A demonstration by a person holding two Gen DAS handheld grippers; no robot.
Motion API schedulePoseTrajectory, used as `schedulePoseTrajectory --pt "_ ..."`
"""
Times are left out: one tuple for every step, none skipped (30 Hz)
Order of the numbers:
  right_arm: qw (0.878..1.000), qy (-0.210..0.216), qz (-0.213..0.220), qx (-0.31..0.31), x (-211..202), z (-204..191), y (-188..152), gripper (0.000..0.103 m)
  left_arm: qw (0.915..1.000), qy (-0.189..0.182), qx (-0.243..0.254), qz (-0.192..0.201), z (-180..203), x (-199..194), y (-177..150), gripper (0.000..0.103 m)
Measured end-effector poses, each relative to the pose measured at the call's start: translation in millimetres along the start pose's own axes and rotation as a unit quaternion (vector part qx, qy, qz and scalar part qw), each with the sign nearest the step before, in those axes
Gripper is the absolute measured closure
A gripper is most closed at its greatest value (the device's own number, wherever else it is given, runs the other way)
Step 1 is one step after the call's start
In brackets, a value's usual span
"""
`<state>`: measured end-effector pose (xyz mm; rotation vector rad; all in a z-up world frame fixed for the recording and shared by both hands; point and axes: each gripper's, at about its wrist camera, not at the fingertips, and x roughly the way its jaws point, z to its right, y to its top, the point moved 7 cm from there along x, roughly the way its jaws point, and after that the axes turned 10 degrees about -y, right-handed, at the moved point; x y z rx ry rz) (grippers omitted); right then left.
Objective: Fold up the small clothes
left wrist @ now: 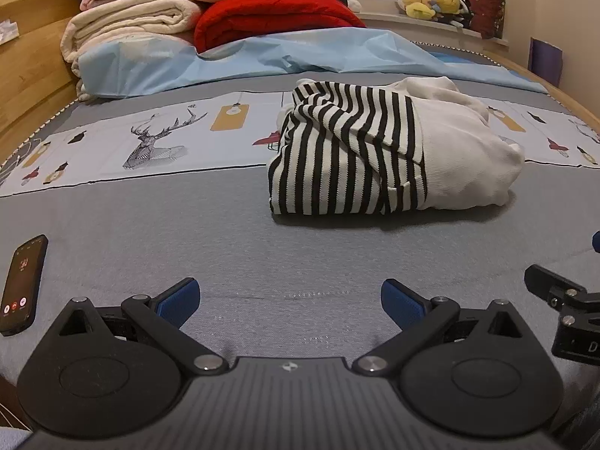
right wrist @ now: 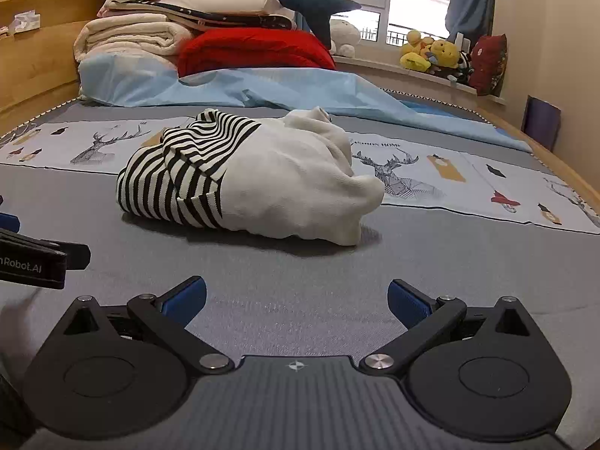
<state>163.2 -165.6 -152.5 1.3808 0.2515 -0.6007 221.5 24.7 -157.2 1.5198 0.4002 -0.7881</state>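
A small garment, black-and-white striped on its left part and plain white on its right, lies in a folded bundle on the grey bed cover. It also shows in the right wrist view. My left gripper is open and empty, low over the cover, short of the garment and to its left. My right gripper is open and empty, short of the garment. Each gripper's body shows at the edge of the other's view.
A phone lies on the cover at my left. A light blue sheet, folded blankets and a red quilt are stacked beyond. A wooden bed frame runs along the left. Plush toys sit on the windowsill.
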Motion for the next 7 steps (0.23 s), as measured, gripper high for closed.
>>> schedulePoseTrajectory --pt "1.000 0.001 0.000 -0.001 0.0 -0.4 -0.3 0.001 1.0000 -0.002 -0.002 0.001 0.1 -0.2 0.0 0.000" --pt "1.000 0.001 -0.001 -0.003 0.0 -1.2 -0.5 0.001 1.0000 -0.001 -0.004 0.004 -0.4 -0.8 0.3 0.000" --pt "1.000 0.002 -0.001 -0.005 0.0 -1.5 -0.8 0.001 0.9999 0.003 -0.006 0.008 -1.1 -1.5 0.6 0.000" --pt "1.000 0.003 0.000 -0.006 -0.2 -1.8 -1.0 0.001 0.9999 0.006 -0.008 0.009 -1.4 -1.8 1.2 0.000" --pt "1.000 0.003 0.000 -0.007 -0.4 -1.9 -1.1 0.001 0.9999 0.007 -0.010 0.010 -2.2 -1.9 1.3 0.000" --pt "1.000 0.004 0.000 -0.007 -0.5 -2.3 -0.9 0.001 0.9998 0.009 -0.012 0.009 -3.0 -1.6 1.0 0.000" --pt "1.000 0.004 0.000 -0.008 -0.8 -2.4 -1.0 0.001 0.9998 0.011 -0.014 0.008 -3.8 -1.2 1.0 0.000"
